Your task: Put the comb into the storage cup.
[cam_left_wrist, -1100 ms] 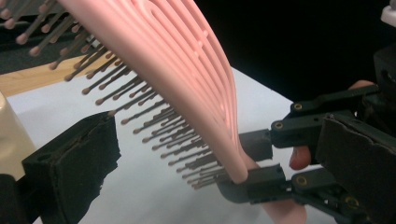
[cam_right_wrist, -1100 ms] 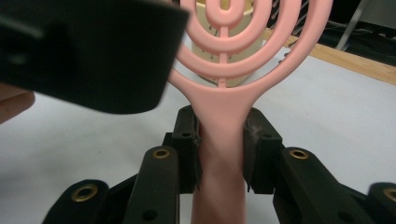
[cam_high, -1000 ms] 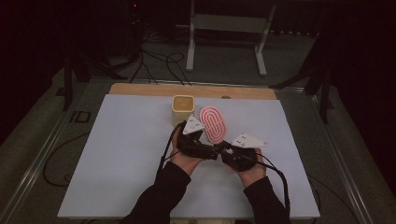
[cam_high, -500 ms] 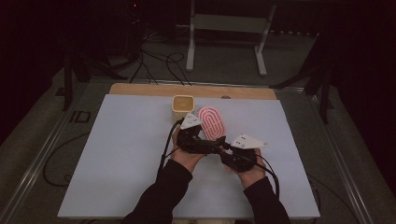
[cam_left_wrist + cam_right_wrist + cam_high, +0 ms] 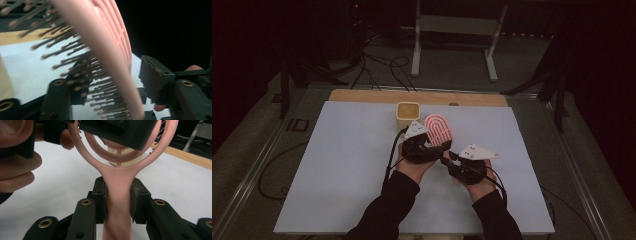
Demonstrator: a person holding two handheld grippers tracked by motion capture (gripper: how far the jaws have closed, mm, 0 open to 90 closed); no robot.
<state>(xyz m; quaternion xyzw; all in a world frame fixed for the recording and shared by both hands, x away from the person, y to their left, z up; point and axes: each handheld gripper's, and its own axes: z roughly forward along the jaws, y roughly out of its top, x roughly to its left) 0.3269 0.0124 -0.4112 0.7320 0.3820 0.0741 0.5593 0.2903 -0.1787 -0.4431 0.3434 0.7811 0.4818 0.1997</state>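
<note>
Nearest us, our right gripper [image 5: 117, 195] clamps the pink hairbrush [image 5: 438, 130] by its handle, holding it above the white table [image 5: 337, 165]. Our left gripper [image 5: 110, 82] has just been closing around the brush head, bristles between its jaws. Beyond stands a yellow cup [image 5: 408, 114].

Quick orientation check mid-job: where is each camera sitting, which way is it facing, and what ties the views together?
High view: above the near edge, looking forward and down on the table; forearms, left gripper, right gripper.
Left gripper view: on the left gripper, facing the pink brush head's bristles.
Right gripper view: on the right gripper, clamped on the handle, facing the cup.
Shared: brush, table.
</note>
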